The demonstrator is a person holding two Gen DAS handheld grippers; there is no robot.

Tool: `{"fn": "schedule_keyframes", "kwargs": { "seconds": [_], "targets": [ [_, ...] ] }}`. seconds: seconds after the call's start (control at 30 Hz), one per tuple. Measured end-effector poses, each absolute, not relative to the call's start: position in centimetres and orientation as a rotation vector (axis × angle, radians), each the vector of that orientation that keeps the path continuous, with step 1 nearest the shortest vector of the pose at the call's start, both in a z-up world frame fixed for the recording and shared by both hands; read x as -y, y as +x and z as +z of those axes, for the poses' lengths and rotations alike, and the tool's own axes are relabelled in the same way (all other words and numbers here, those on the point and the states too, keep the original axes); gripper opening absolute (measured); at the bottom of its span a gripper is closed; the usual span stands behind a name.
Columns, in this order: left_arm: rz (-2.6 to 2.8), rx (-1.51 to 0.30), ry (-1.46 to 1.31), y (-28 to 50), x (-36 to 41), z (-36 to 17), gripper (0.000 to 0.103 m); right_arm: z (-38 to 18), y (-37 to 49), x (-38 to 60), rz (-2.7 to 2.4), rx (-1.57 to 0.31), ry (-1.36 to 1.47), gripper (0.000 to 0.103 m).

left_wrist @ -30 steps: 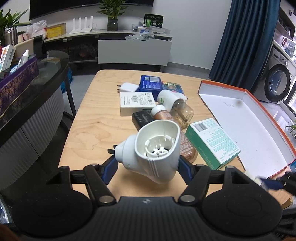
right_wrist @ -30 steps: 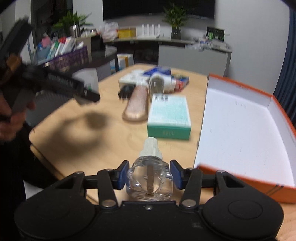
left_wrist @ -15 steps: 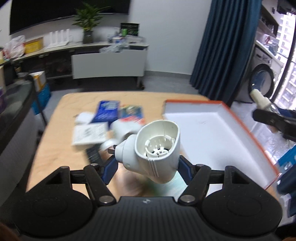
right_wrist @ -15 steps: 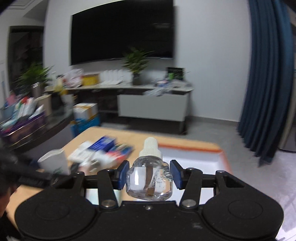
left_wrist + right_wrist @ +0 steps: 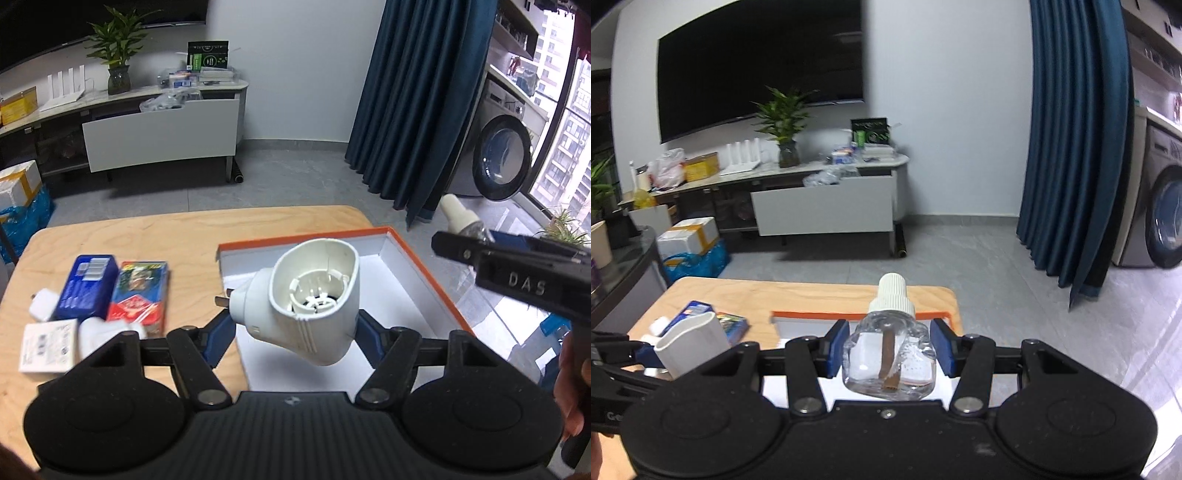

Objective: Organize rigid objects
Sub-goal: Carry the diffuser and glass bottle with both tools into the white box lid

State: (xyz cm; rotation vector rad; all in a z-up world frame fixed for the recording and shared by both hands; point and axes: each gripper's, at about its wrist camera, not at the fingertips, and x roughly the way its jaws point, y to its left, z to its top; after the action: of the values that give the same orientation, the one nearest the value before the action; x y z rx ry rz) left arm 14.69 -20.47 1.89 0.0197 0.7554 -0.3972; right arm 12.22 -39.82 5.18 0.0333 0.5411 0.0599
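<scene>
Behind the pale wooden table (image 5: pixel 184 236) runs a grey floor, a low white media cabinet (image 5: pixel 159 125) and a dark blue curtain (image 5: pixel 417 99).

Left wrist view: the left gripper (image 5: pixel 291 328) is clenched on a white plastic plug-in diffuser housing (image 5: pixel 314 299), its open socket facing the camera and its metal prongs sticking out to the left. A second ago it hung over the cluttered middle of the table; now it hangs above the white floor of the orange-rimmed shallow cardboard box (image 5: pixel 417 258). Left on the wood are a blue carton (image 5: pixel 86 284), a red and green printed carton (image 5: pixel 138 295), a white labelled box (image 5: pixel 48 349) and a small white charger (image 5: pixel 42 304). At the right edge the right gripper (image 5: pixel 472 240) comes in side-on, a white cap showing at its tip.

Right wrist view: the right gripper (image 5: pixel 888 350) grasps a clear glass refill bottle with a white ribbed cap and brown wick (image 5: pixel 890 354), pads pressing its sides. It was low over the near table edge a second ago; it now sits higher, the box's far orange rim just beyond the cap.

Both pieces appear to have reached the box, so setting them down inside looks like the next step
</scene>
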Motion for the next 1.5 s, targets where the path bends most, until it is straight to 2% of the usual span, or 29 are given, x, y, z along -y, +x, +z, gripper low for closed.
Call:
{"fn": "schedule_keyframes", "kwargs": {
  "seconds": [0.47, 1.3, 1.33, 1.4, 1.5],
  "targets": [
    [-0.301, -0.803, 0.033, 17.8, 23.9, -0.5, 0.071, 2.6, 16.3, 41.5, 0.065, -0.612, 0.026, 0.059],
    [-0.292, -0.84, 0.048, 18.8, 25.7, -1.7, 0.071, 0.0, 18.2, 41.8, 0.041, -0.687, 0.053, 0.059],
    [-0.293, -0.84, 0.049, 18.8, 25.9, -1.7, 0.071, 0.0, 18.2, 41.8, 0.04, -0.687, 0.057, 0.058],
    [-0.294, -0.84, 0.051, 18.8, 26.0, -1.8, 0.071, 0.0, 18.2, 41.9, 0.038, -0.686, 0.057, 0.042],
    [-0.299, -0.843, 0.045, 19.0, 26.0, -2.0, 0.071, -0.3, 18.3, 41.9, 0.021, -0.699, 0.043, 0.042]
  ]
}}
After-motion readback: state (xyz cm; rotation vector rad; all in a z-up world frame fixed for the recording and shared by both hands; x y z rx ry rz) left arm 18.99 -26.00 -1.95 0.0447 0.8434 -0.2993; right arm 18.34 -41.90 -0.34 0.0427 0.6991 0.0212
